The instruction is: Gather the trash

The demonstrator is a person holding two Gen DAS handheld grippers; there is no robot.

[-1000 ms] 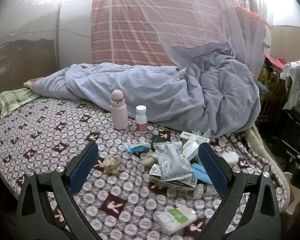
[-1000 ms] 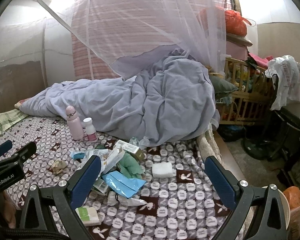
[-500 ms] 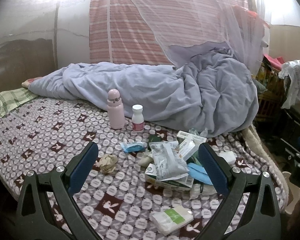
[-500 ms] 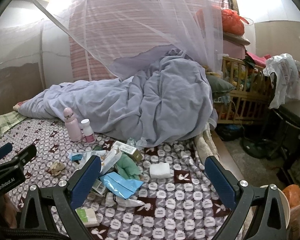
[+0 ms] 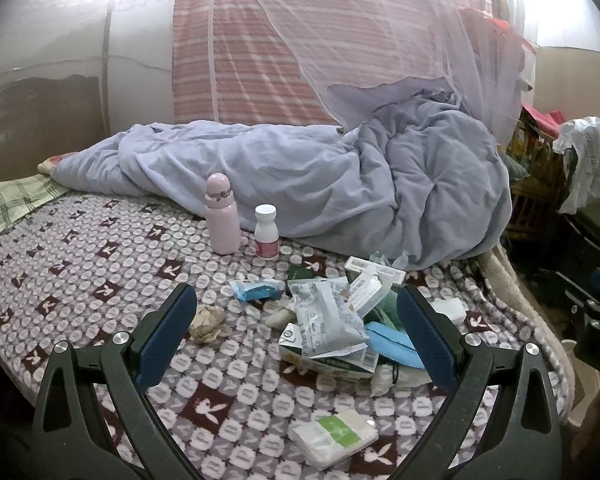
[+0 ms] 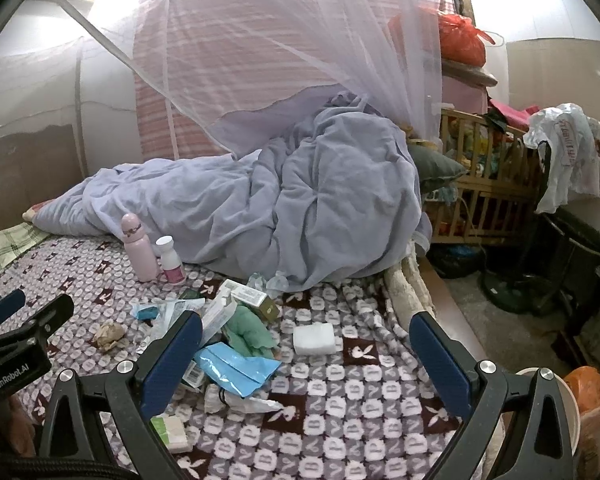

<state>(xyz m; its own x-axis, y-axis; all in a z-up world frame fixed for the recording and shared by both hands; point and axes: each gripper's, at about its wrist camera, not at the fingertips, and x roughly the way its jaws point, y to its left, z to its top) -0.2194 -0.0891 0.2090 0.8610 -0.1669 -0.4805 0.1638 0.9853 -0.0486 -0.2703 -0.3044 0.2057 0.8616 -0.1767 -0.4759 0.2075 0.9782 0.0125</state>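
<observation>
A pile of wrappers and small boxes [image 5: 332, 324] lies on the patterned bed cover [image 5: 80, 280], with a crumpled paper ball [image 5: 207, 323] to its left, a green-and-white tissue pack [image 5: 334, 436] in front and a white packet [image 6: 313, 339] to the right. My left gripper [image 5: 296, 336] is open and empty, above the near side of the pile. My right gripper [image 6: 306, 364] is open and empty, above the bed near a blue wrapper [image 6: 236, 372]. The left gripper also shows in the right wrist view [image 6: 20, 332].
A pink bottle [image 5: 222, 216] and a white pill bottle [image 5: 266, 232] stand behind the pile. A bunched lilac quilt [image 5: 340, 188] fills the back of the bed under a mosquito net. A wooden crib [image 6: 488, 184], a bucket [image 6: 556, 412] and clutter stand right of the bed.
Both grippers have drifted slightly; the pile and bottles sit a little lower and to the left in both views. Nothing was picked up and the jaws stayed open.
</observation>
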